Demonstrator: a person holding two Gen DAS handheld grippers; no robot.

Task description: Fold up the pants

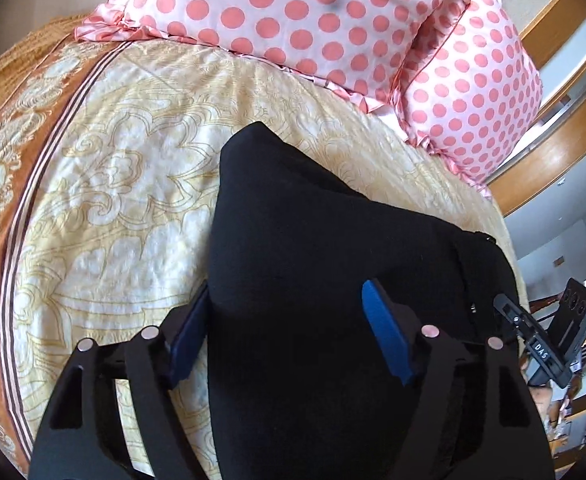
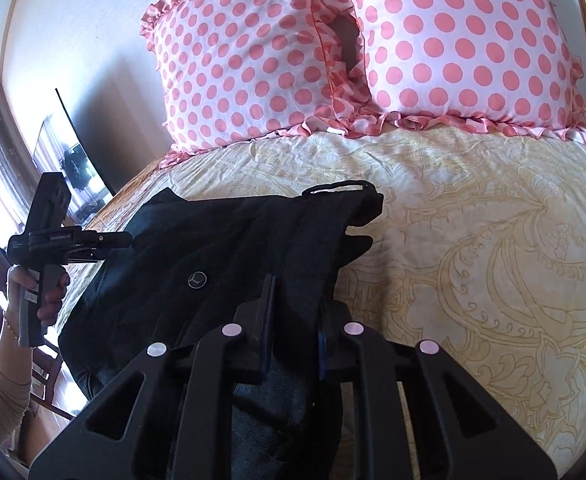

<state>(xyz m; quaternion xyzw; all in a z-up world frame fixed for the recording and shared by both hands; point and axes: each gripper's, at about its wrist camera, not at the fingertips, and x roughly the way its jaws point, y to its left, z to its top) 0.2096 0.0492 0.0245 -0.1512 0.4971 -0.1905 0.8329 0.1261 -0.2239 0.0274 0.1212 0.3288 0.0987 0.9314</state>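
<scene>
Through the left wrist camera we see our left gripper (image 1: 289,320) with its blue pads (image 1: 385,332) standing apart, the black pants (image 1: 313,240) bulging up between them; we cannot tell whether the pads press the cloth. The pants lie on the cream patterned bedspread (image 1: 113,168), below two pink polka-dot pillows (image 1: 293,20). Through the right wrist camera we see our right gripper (image 2: 293,320) pinched nearly closed on a fold of the pants (image 2: 233,236), which lie bunched on the bedspread (image 2: 473,240) with the waistband loop toward the pillows (image 2: 253,60). At the left edge, a hand (image 2: 45,292) holds the other gripper by its handle beside the pants.
</scene>
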